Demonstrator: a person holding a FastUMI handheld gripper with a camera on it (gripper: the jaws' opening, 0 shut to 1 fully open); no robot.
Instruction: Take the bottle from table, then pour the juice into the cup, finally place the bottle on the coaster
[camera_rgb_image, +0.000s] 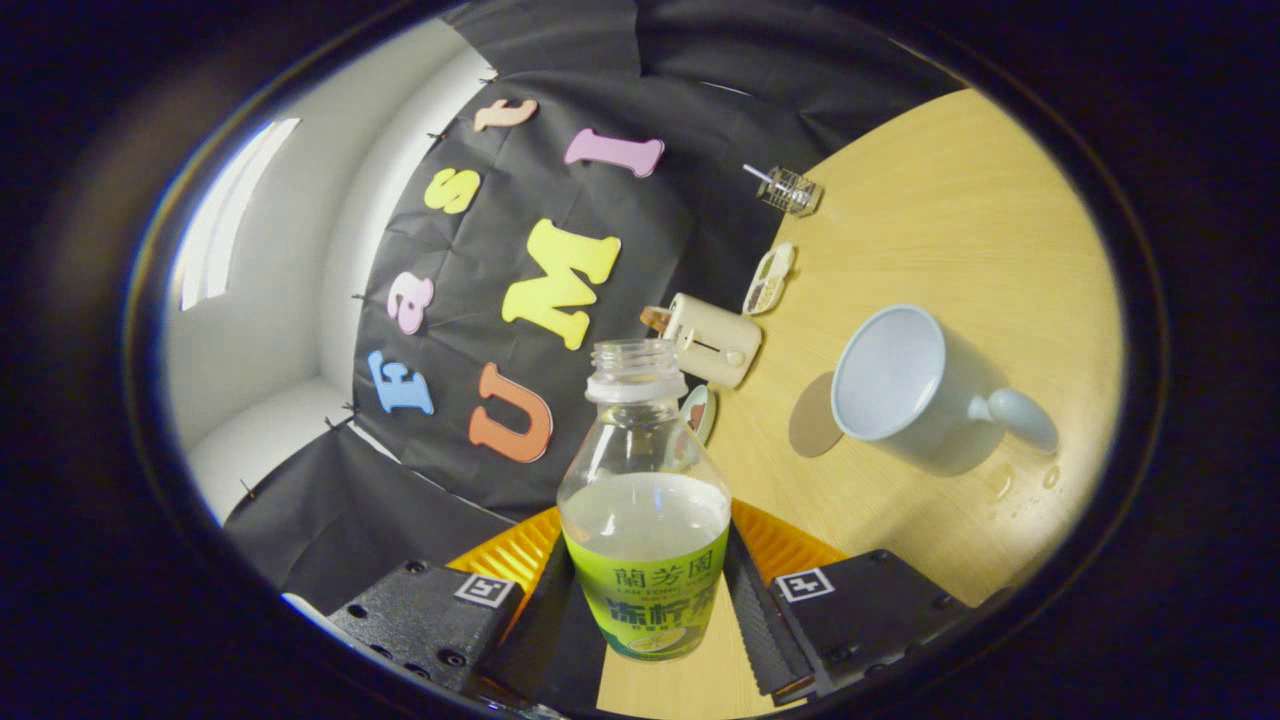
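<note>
Now the gripper (648, 600) has both fingers pressed on a clear plastic bottle with a green label (645, 510) at lower centre; it has no cap and is partly filled with pale juice. To its right, a pale blue mug (905, 385) stands empty on the light wooden table (960, 230).

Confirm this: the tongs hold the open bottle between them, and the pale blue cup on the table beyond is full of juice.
One thing is wrong: the cup looks empty in the gripper view, its pale inside bare. The rest holds: the tongs hold the open, capless bottle, with the cup on the table beyond.
</note>
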